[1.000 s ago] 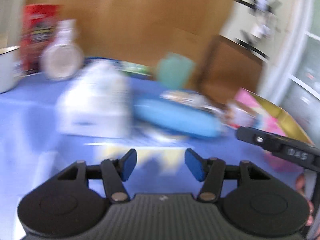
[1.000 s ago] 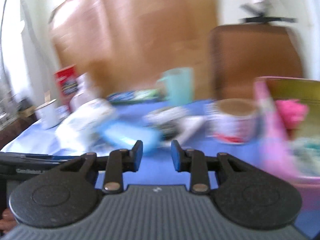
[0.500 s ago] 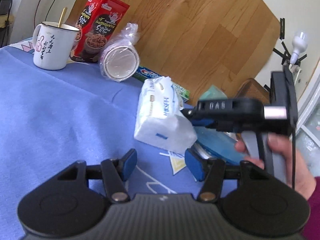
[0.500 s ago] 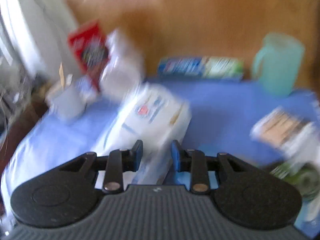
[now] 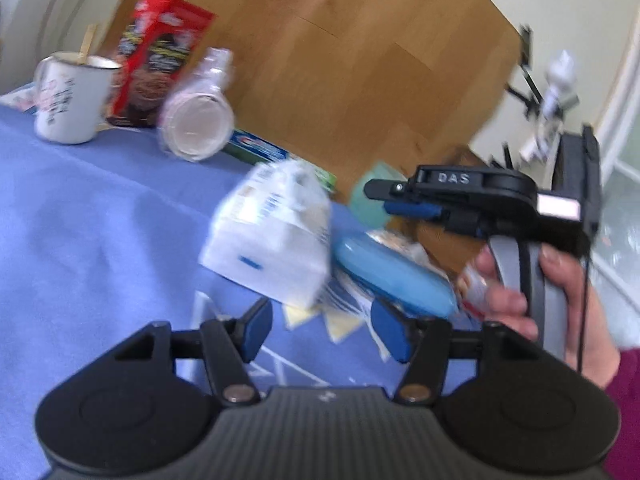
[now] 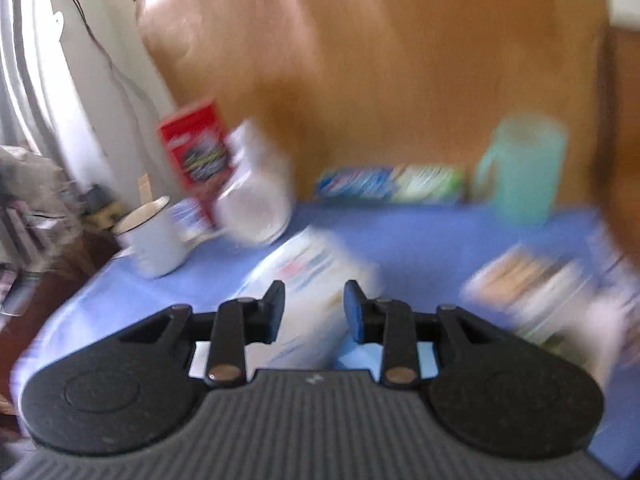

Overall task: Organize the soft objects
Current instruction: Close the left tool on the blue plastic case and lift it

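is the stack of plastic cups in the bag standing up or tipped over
Tipped over. The bagged cup stack lies on its side on the blue tablecloth, its round mouth facing the left wrist camera, beside the red box.

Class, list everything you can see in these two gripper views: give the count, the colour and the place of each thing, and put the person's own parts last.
tissue pack: one, white with blue print, mid-table.
blue pouch: one, light blue, right of the pack.
mug: one, white, far left.
red box: one, behind the mug.
wrapped cups: one stack, clear wrap, beside the box.
toothpaste box: one, blue-green, against the wooden board.
teal cup: one, far right.
tablecloth: one, blue.
left gripper: black, blue pads, open, empty.
right gripper: likewise, open.
hand: one, holding the right gripper's handle.
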Demonstrator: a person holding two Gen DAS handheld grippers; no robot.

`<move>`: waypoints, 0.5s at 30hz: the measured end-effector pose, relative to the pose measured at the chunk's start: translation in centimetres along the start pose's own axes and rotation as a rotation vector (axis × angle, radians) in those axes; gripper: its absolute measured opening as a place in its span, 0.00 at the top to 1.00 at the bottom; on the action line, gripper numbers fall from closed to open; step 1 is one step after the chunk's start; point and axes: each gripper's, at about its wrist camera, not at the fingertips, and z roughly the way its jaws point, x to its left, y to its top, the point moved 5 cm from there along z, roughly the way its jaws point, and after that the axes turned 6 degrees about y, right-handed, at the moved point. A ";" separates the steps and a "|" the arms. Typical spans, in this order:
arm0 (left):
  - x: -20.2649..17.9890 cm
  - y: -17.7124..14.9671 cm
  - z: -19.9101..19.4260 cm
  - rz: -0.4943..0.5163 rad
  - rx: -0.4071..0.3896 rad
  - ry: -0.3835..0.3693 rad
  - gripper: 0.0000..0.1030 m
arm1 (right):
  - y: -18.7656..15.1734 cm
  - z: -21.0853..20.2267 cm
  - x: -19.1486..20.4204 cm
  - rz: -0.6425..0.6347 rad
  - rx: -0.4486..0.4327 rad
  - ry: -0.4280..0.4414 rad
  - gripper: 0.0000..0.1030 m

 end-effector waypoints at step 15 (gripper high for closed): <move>-2.7 0.3 2.0 0.014 0.120 -0.039 0.39 | -8.6 -7.1 0.0 -0.048 0.097 0.100 0.50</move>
